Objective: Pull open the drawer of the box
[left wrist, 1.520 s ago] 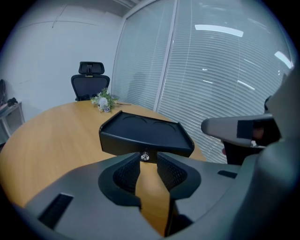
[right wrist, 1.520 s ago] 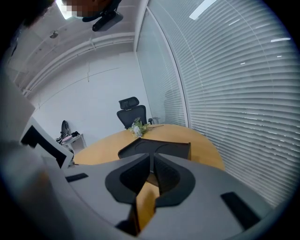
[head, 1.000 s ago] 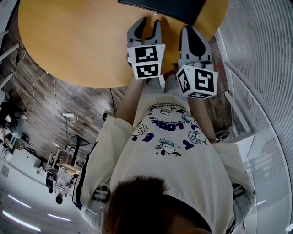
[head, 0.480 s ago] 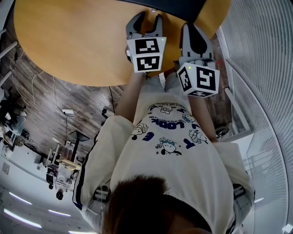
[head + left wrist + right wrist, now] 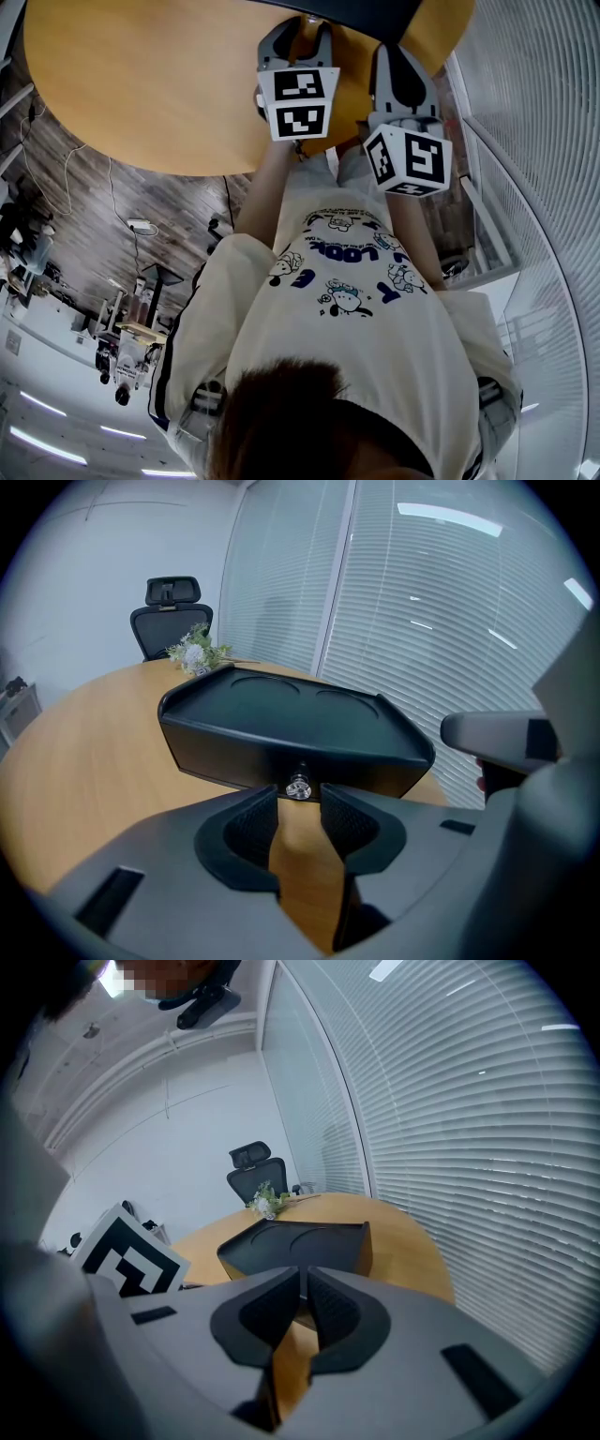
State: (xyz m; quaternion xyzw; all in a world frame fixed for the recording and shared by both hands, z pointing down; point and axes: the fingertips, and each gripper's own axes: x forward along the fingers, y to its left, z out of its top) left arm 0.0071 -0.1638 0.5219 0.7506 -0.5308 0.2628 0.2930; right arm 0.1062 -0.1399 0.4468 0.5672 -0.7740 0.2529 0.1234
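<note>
Black box (image 5: 281,726) sits on the wooden table (image 5: 84,752), its long front face running left to right across the left gripper view. The small clear knob (image 5: 298,787) sits at the middle of that face, low down. The drawer front looks flush with the box, so it is judged not yet pulled.

The left gripper (image 5: 299,799) stands directly in front of the box, in line with the knob. Its jaws are wide and have just been closing a little. The knob shows in the gap at their tips, and neither pad presses on it yet.

The right gripper (image 5: 302,1281) is off the box's front corner, further from the knob. Its jaws are nearly together with nothing between them.

Judgement: the left is the nearer and better aligned. It needs a short advance toward the box, a close on the knob, then a straight pull away from the front face.
</note>
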